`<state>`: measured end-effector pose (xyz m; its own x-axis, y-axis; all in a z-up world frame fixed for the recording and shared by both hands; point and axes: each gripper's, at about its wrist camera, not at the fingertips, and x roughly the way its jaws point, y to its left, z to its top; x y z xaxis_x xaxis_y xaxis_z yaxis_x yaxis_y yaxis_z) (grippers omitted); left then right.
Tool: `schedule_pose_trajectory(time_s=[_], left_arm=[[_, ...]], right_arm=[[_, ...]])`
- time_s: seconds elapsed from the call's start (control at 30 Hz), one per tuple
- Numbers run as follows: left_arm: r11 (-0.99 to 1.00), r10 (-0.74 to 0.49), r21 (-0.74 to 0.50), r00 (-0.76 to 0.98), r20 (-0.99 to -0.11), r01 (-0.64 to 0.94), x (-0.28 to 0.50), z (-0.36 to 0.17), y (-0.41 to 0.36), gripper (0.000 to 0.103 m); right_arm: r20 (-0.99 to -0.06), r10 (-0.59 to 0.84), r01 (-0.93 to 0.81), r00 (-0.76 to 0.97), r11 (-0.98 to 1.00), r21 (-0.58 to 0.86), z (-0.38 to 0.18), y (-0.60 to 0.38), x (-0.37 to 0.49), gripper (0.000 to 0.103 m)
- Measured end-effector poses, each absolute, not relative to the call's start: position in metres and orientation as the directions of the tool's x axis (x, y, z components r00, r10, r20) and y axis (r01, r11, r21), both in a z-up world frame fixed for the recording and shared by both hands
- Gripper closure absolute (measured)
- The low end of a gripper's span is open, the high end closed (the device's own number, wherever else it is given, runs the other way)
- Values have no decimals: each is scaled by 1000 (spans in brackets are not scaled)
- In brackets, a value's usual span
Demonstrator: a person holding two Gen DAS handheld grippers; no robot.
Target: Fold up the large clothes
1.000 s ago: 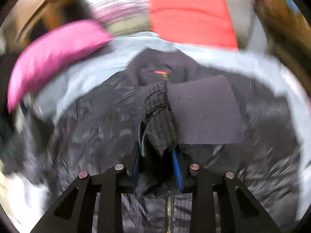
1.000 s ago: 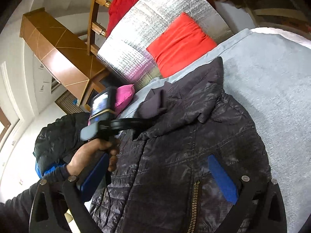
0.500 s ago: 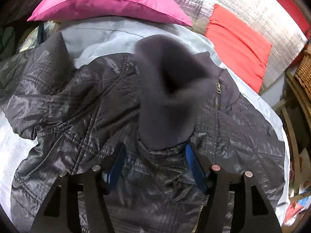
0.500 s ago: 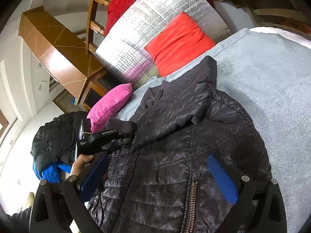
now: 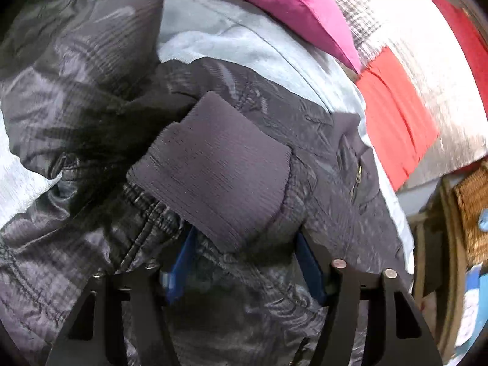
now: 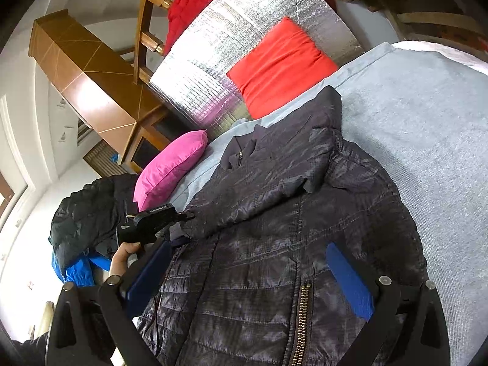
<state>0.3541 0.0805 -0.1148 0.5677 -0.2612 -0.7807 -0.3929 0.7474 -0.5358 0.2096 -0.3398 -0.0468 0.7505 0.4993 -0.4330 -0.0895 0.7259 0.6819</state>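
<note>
A dark quilted jacket lies zip-up on a pale blue bed cover. One sleeve is folded across its chest towards the left edge. In the left wrist view, that sleeve's ribbed cuff lies between the blue pads of my left gripper. Its jaws are closing around the sleeve fabric but still stand apart. A hand holds this left gripper at the jacket's left edge. My right gripper hovers open over the jacket's lower front by the zip, holding nothing.
A pink cushion and a red cushion lean at the head of the bed against a silver quilted panel. Another dark jacket on something blue is piled at the left. A wicker basket stands beyond the bed's right side.
The left gripper moved left and down to the jacket's edge with the sleeve and rolled. Its jaws went from a tight grip on the sleeve to standing wider. The right gripper stayed still.
</note>
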Motion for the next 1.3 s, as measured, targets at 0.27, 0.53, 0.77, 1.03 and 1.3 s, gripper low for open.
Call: schedule_pose_trajectory(time_s=[0.27, 0.53, 0.77, 1.03, 1.3], left_arm=[[917, -92, -338, 712, -696, -212, 311, -59, 40, 77], [940, -70, -262, 628, -775, -218, 305, -110, 42, 75], [945, -100, -272, 627, -773, -184, 307, -110, 43, 74], [949, -139, -286, 641, -755, -131, 311, -100, 46, 74], [962, -143, -255, 619, -772, -95, 309, -122, 29, 70]], right_arm=[[-445, 492, -86, 748, 736, 671, -49, -340, 211, 0], [-445, 510, -16, 736, 670, 742, -59, -354, 219, 0], [-389, 647, 109, 656, 429, 897, -67, -355, 286, 0], [-480, 530, 393, 699, 276, 877, -108, -372, 329, 68], [-667, 374, 411, 644, 565, 715, -106, -381, 327, 78]])
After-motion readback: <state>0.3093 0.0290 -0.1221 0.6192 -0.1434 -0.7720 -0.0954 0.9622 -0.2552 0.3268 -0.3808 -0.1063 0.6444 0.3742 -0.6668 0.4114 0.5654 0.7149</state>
